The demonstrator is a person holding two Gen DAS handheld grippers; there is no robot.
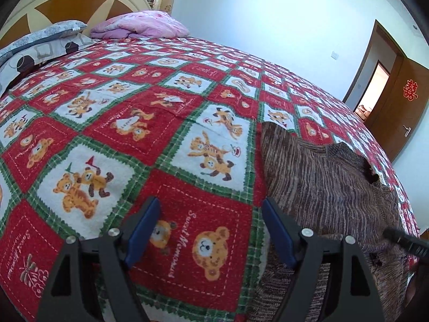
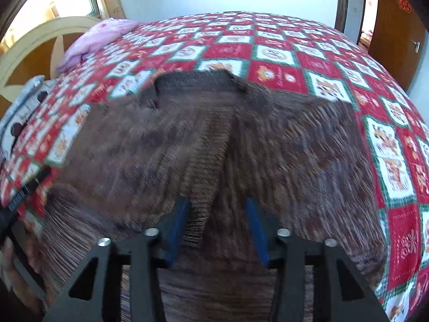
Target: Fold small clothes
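White walls stand behind one big bed, and its red, green and white teddy bear blanket (image 1: 150, 123) covers the whole top. One brown striped knit sweater (image 2: 214, 145) lies on the blanket, at the near side of the bed (the right wrist picture is blurry, so small parts are hard to see). Its collar points toward the far side of the bed.

Two pillows sit by the headboard (image 1: 75, 2), one pink (image 1: 142, 24) and one grey with circles (image 1: 40, 43). One brown door (image 1: 399, 107) stands open at the far right.

Only blanket lies in front of the left gripper (image 1: 209, 230), and its jaws are spread wide with nothing between them. It hangs just beside the sweater's left edge.

Right over the sweater, the right gripper (image 2: 215, 228) is spread apart too, with a raised fold of knit between its blue pads (image 2: 177, 228), not pinched.
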